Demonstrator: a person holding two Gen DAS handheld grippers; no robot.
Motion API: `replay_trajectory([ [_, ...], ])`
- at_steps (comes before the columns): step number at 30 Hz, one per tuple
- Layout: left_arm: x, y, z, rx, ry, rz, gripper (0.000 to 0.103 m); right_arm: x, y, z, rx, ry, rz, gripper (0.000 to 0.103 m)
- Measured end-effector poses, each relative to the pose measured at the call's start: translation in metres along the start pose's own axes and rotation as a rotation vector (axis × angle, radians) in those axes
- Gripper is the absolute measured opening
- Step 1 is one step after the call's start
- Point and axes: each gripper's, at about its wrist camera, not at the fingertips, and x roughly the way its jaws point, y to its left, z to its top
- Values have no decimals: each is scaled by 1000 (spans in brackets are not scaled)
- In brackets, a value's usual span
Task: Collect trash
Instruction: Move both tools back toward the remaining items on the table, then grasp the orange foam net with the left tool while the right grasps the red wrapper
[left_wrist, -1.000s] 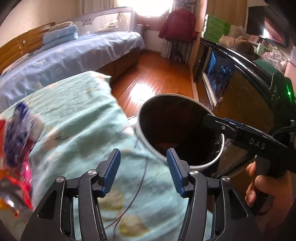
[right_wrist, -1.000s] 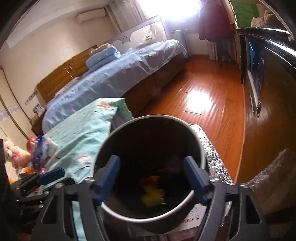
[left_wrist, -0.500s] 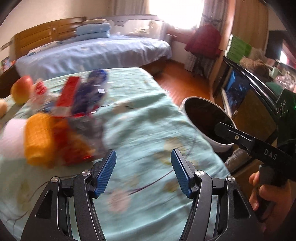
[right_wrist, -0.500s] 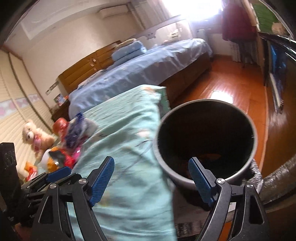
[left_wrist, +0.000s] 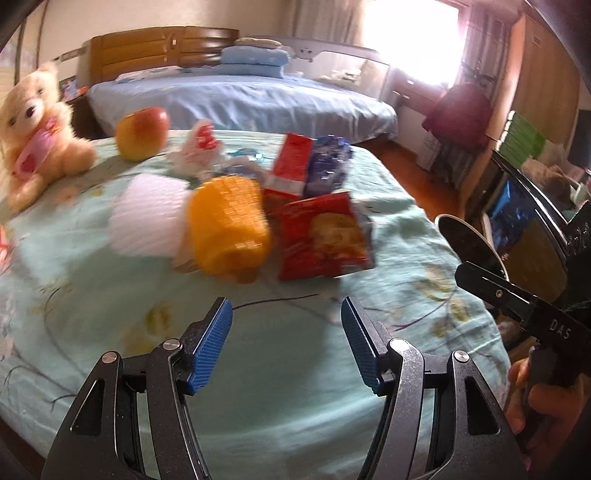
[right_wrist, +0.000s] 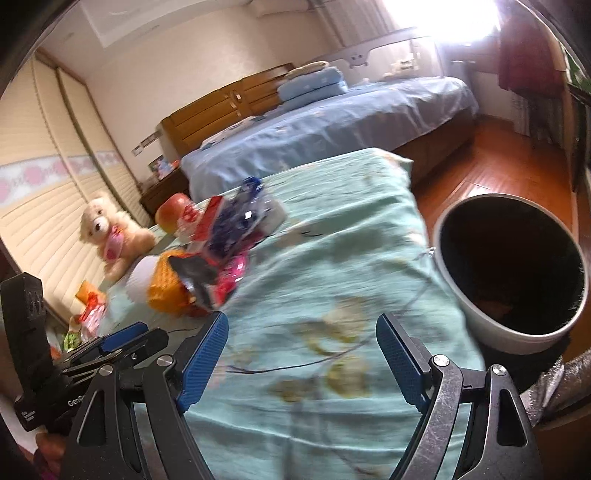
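Observation:
A pile of trash lies on the teal floral cloth (left_wrist: 295, 387): a red snack bag (left_wrist: 323, 236), a red carton (left_wrist: 290, 164), a blue wrapper (left_wrist: 327, 166), an orange ribbed cup (left_wrist: 227, 225) and a white foam net (left_wrist: 147, 219). My left gripper (left_wrist: 286, 345) is open over bare cloth just short of the pile, nothing between its blue pads. My right gripper (right_wrist: 301, 363) is open too, over the cloth, with the pile (right_wrist: 218, 251) ahead to its left. The round bin (right_wrist: 511, 269) with a dark inside stands on the floor at the right.
A teddy bear (left_wrist: 35, 129) and an apple (left_wrist: 142, 133) sit at the far left of the cloth. A blue bed (left_wrist: 240, 99) lies behind, wooden floor (right_wrist: 498, 166) beside it. A dark cabinet (left_wrist: 528, 236) runs along the right. More wrappers (right_wrist: 90, 314) lie at the left edge.
Both grippers swung left, away from the bin and toward the trash pile. The bin slid to the right edge of both views; the pile, apple and teddy bear came into view.

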Motion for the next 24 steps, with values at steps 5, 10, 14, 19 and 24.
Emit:
replay_trajectory([
  [5,-3,26,-4,-49,2,32,62,11,21,-3,-31,21,30,84],
  [10,2,39,0,-68,5,51,62,24,37,-2,-69,39,61,84],
  [14,9,43,4,-62,12,63,62,37,44,1,-82,56,87,83],
  [19,19,48,14,-58,17,69,62,57,47,6,-85,95,119,79],
  [24,31,43,26,-27,19,64,53,74,53,13,-87,120,147,68],
])
